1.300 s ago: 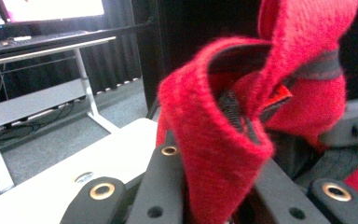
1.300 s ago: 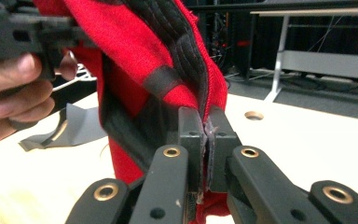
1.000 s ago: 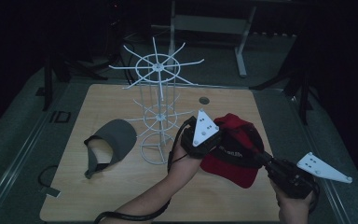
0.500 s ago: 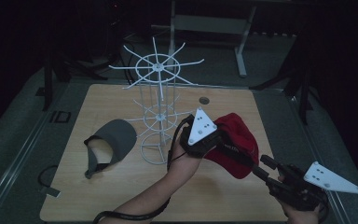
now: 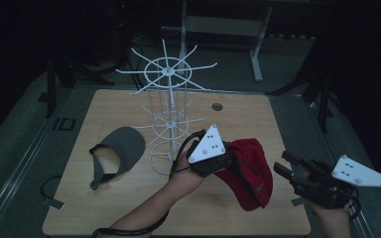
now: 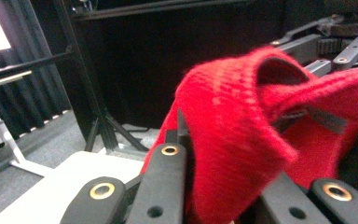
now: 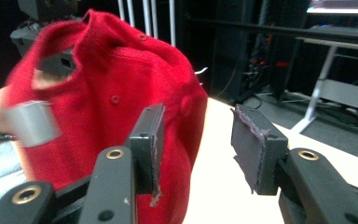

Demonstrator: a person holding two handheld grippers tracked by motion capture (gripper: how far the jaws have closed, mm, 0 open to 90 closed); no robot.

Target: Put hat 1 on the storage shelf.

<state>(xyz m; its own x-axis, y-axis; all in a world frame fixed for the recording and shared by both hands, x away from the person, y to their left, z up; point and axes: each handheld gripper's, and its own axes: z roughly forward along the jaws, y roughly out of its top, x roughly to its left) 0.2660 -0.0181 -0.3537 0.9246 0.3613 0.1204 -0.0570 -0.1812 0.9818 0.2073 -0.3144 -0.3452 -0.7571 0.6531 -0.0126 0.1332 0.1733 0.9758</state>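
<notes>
Right gripper (image 5: pixel 284 164) withdrawn from red cap (image 5: pixel 248 173) since earlier frame, jaws just opened, nothing between them, left gripper (image 5: pixel 228 161) clamped on cap's fabric, cap held above table (image 5: pixel 129 208), beside white wire rack (image 5: pixel 166 119).

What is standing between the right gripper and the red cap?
Nothing visible. The right gripper, jaws just opened and empty, sits beside the red cap with only bare table between them. The left gripper holds the cap's far side.
</notes>
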